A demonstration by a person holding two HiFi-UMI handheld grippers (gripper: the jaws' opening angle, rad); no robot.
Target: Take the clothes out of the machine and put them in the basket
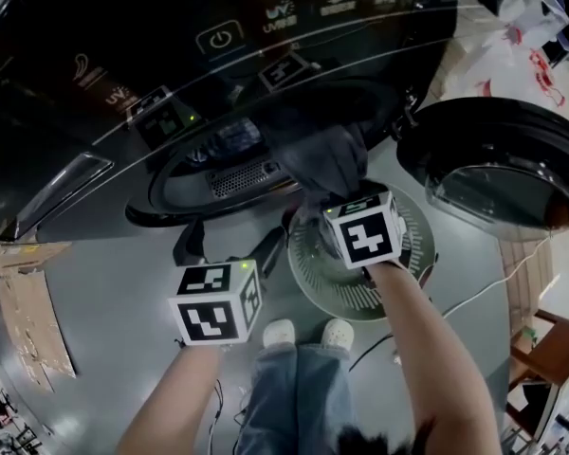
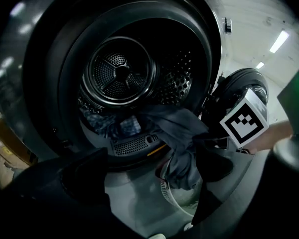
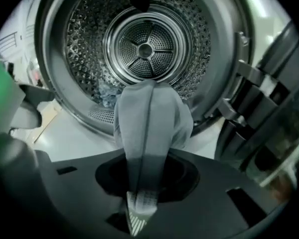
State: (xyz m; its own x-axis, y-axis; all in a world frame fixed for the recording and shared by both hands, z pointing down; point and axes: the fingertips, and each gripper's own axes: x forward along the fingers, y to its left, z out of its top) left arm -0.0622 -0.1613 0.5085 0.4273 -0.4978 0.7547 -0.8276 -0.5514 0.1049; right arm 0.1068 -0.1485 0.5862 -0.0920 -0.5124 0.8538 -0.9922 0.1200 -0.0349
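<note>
Right gripper (image 3: 139,198) is clamped down tight on a grey garment (image 3: 149,118). The cloth is pinched right in the throat of the jaws, with a white printed label (image 3: 138,212) poking out on the near side. From the pinch, the garment runs straight ahead and up, then folds over the lip of the door opening (image 3: 84,114). So part of it is outside the drum (image 3: 144,49) and the far end is draped on the rim.

There's plenty of room around that gripper. The opening is wide on both sides of the jaws, and the only close edge is the open door (image 1: 498,154), with its hinge hardware off to the jaws' right.

Just behind the grey piece, low in the drum, there's a bluish patterned item (image 3: 107,94) lying past the lint grille.

Left gripper (image 2: 139,203) has its jaws spread apart with nothing in them, just bare floor showing through the gap. The hanging garment is ahead of its jaws and a bit right, near but not touching as far as I can tell.

From the head view, the white slatted basket (image 1: 313,278) sits on the floor right below the right gripper's marker cube (image 1: 365,230). It's beside the left gripper's jaws on their right, so the garment is hanging pretty much over it. White shoes (image 1: 280,332) are just behind the basket.
</note>
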